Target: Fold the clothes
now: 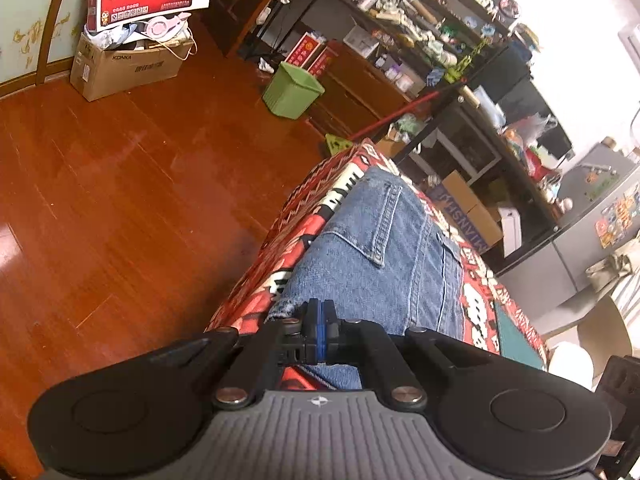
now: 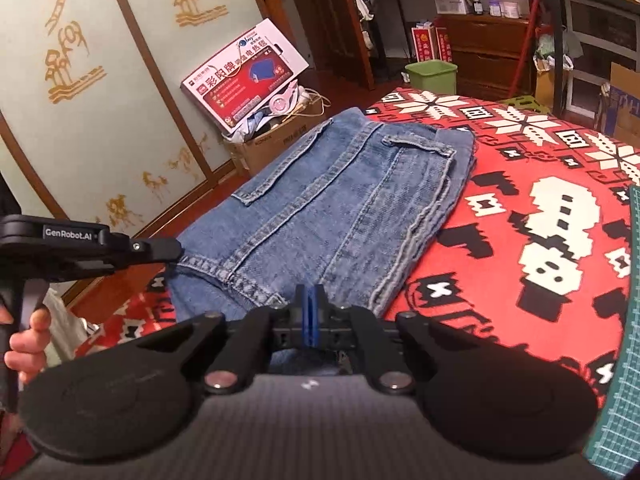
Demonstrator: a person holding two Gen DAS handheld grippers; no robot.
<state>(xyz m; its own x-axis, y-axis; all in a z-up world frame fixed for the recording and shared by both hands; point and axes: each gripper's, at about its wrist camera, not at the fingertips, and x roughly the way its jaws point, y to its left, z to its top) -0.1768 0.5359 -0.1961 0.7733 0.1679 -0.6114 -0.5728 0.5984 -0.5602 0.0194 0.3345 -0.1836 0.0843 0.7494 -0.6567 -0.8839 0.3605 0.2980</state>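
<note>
Left hand-held gripper (image 1: 319, 309) pressed together, empty, over the near hem of the folded jeans (image 1: 374, 248) — they lie flat on the red patterned blanket (image 2: 520, 208). Right hand-held gripper (image 2: 310, 300) likewise pressed together, empty.

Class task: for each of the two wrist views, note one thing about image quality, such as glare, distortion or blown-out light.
Left wrist view: glare streaks the wooden floor, and the wall at upper right is blown out white. Right wrist view: fisheye bending curves the screen panels; the jeans stay sharp.
</note>
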